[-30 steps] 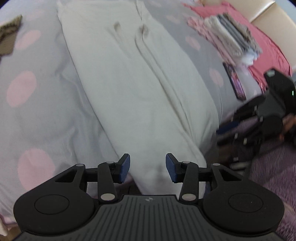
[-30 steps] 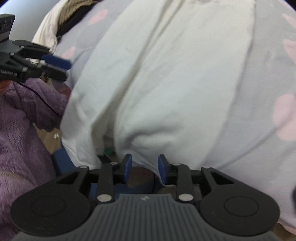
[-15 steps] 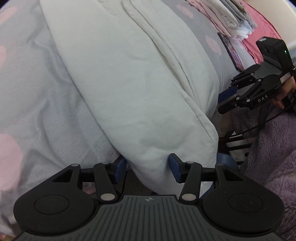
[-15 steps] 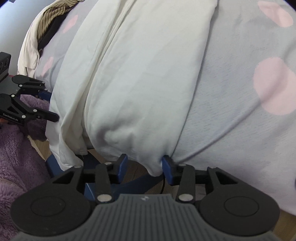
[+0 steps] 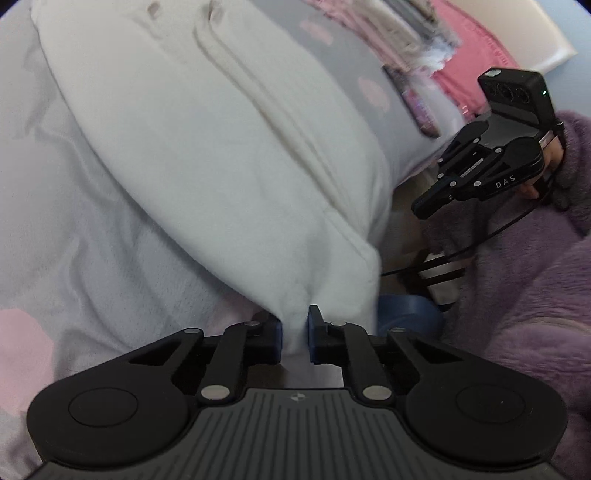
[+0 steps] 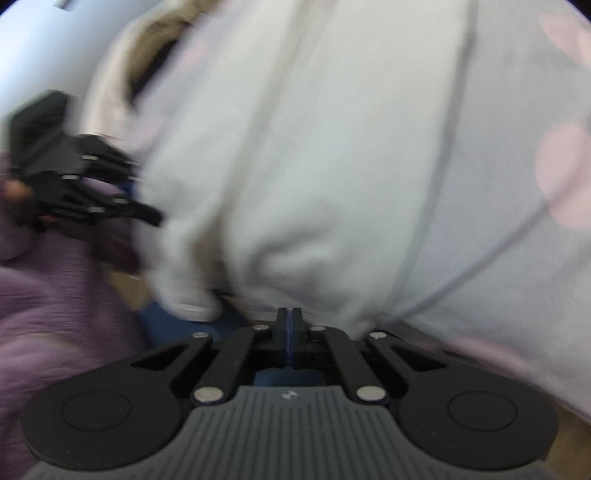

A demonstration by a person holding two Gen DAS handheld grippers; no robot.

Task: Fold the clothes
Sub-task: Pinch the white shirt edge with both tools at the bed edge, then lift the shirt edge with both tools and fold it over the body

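Note:
A white garment (image 5: 221,166) lies spread along a grey bed sheet with pink dots (image 5: 74,240), its near hem hanging over the bed's edge. My left gripper (image 5: 295,332) is at that hem. Its jaws are closing, and a bunched fold of the white cloth is pinched between the blue pads. The blurred right wrist view shows the garment (image 6: 314,166) filling the middle. There my right gripper (image 6: 290,317) is shut, pads touching just below the hem, with no cloth seen between them. From the left wrist view the right gripper (image 5: 421,208) stands beside the garment's right edge, apart from it.
A stack of folded clothes (image 5: 413,33) and a dark flat phone-like object (image 5: 417,107) lie at the far right of the bed. The person's purple fleece sleeve (image 5: 535,295) fills the right. A blue object (image 5: 406,310) sits below the bed's edge. Brown clothing (image 6: 159,37) lies far left.
Both grippers' jaws have come together: the left now pinches the hem that lay between its open fingers, and the right has shut. The right wrist view has shifted and blurred.

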